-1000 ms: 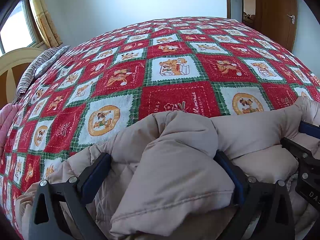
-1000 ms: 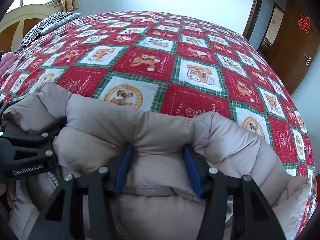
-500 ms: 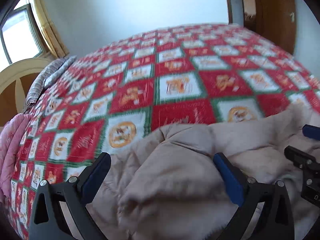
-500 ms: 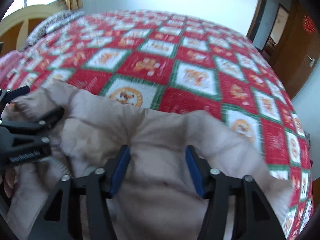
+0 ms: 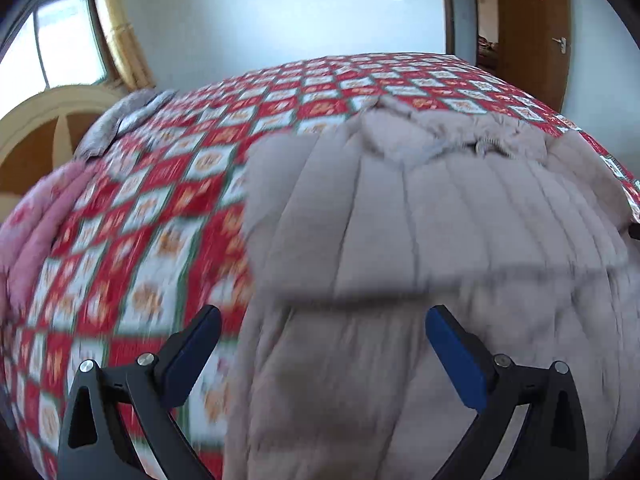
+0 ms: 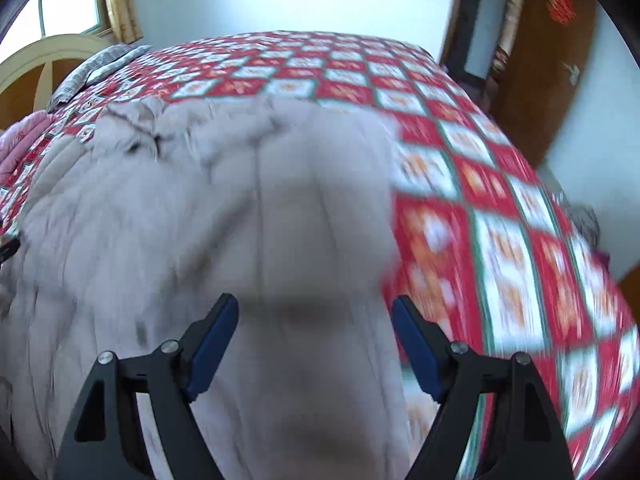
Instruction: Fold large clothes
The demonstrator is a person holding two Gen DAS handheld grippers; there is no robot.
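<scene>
Now coat edge clear of opening right claw

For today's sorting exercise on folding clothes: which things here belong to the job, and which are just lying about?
Job: beige padded coat; left gripper, open; right gripper, jaws opening, coat beneath, unpinched.

Lying about: pink quilt; striped pillow; patterned bedspread under the coat.

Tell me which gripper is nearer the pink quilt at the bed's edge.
Left. The left gripper hangs over the coat's edge on the pink quilt's side; the right gripper, jaws opening, is over the coat's far edge, away from it.
</scene>
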